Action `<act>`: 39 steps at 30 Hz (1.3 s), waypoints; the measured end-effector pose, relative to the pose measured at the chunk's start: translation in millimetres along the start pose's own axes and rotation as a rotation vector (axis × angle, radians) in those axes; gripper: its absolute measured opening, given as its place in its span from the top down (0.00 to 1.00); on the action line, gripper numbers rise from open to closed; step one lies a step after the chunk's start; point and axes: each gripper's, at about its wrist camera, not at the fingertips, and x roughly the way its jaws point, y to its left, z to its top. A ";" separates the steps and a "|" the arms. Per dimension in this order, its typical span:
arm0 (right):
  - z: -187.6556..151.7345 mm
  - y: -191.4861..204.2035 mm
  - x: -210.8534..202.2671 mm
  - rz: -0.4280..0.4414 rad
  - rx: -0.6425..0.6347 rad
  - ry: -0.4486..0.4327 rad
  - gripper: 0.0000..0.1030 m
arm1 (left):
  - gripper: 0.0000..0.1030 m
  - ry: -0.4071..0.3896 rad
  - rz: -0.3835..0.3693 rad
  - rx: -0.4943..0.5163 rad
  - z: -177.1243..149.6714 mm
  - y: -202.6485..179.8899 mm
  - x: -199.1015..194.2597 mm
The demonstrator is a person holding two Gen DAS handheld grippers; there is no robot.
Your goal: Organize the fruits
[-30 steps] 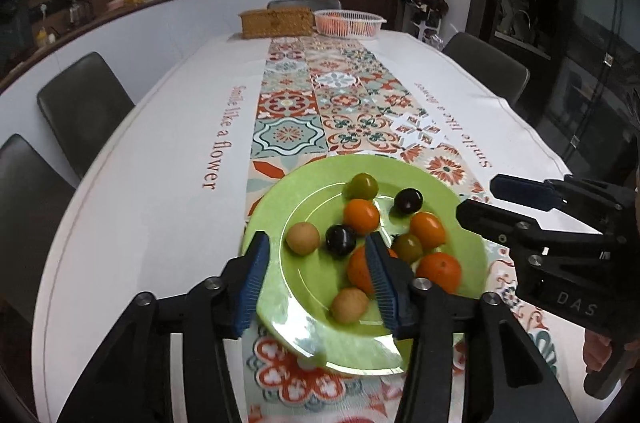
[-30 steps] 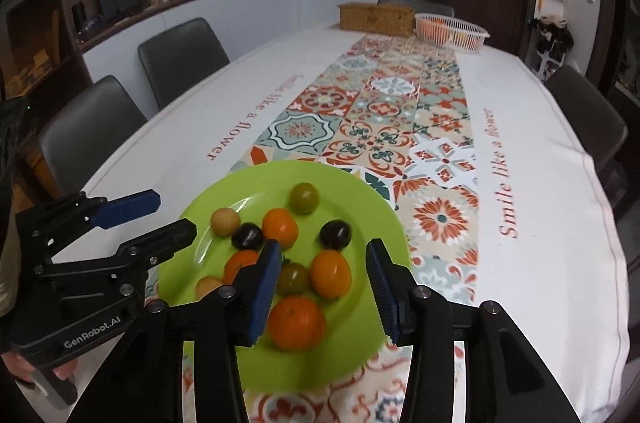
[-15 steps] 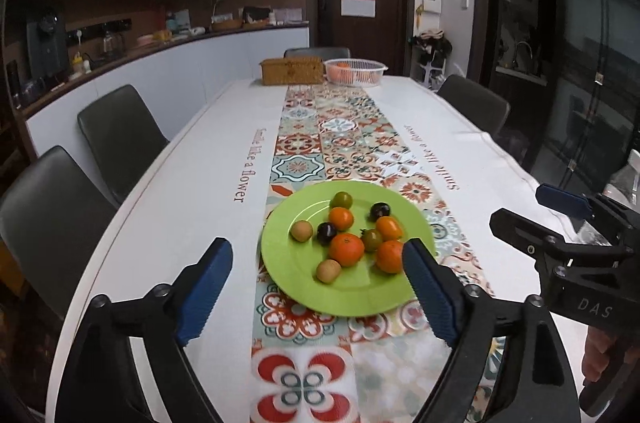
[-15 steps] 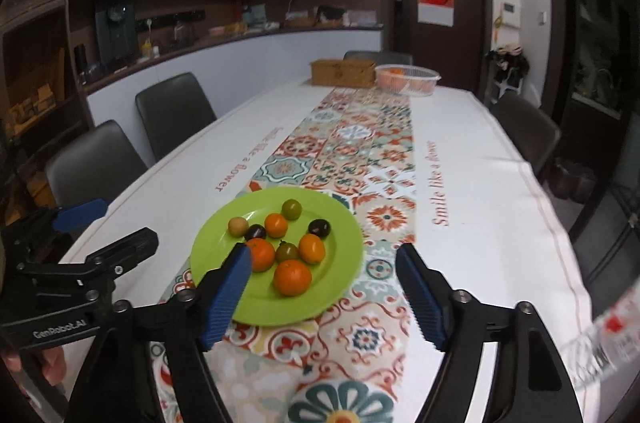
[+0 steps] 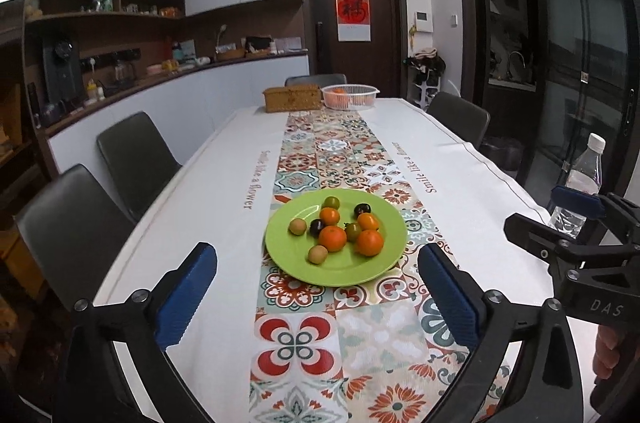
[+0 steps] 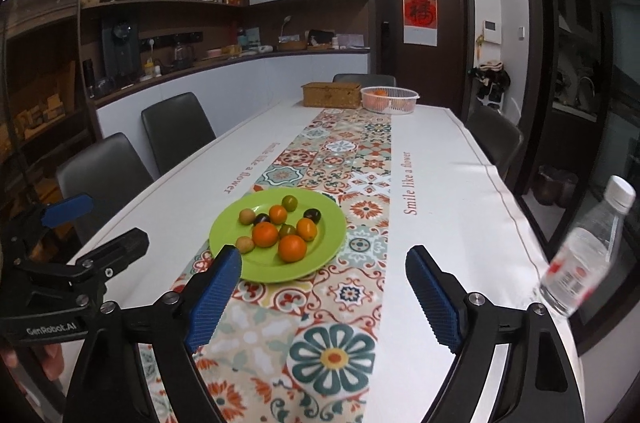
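Nine small fruits on one plate

Round lime-green plate [image 5: 280, 247] on the patterned table runner [image 5: 304, 347], holding orange, dark and tan fruits [image 5: 332, 237]. Left gripper [image 5: 316, 297] at the plate's 6 o'clock, fingers released wide, empty. Right gripper [image 6: 324, 297] likewise spread, empty. Clear plastic water bottle [image 6: 584, 255] at 3 o'clock, at table edge.

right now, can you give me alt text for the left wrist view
A green plate of small orange, dark and tan fruits sits on a patterned table runner, framed by the open left gripper with blue-padded fingers. A white basket stands at the far end.
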 end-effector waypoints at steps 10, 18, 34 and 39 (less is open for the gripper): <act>-18.6 -0.6 -38.9 -0.031 -0.007 -0.023 0.16 | 0.00 -0.017 0.008 0.008 -13.2 -9.8 -30.4; -27.8 -2.5 -49.9 -0.016 0.000 -0.008 0.16 | 0.00 -0.023 0.011 0.003 -17.2 -13.2 -46.6; -33.1 3.3 -60.2 -0.007 -0.016 -0.013 0.16 | 0.00 -0.064 0.050 0.003 -26.3 -11.8 -65.3; -33.7 4.4 -60.4 -0.001 -0.017 -0.011 0.16 | 0.00 -0.067 0.045 0.003 -25.3 -11.2 -68.1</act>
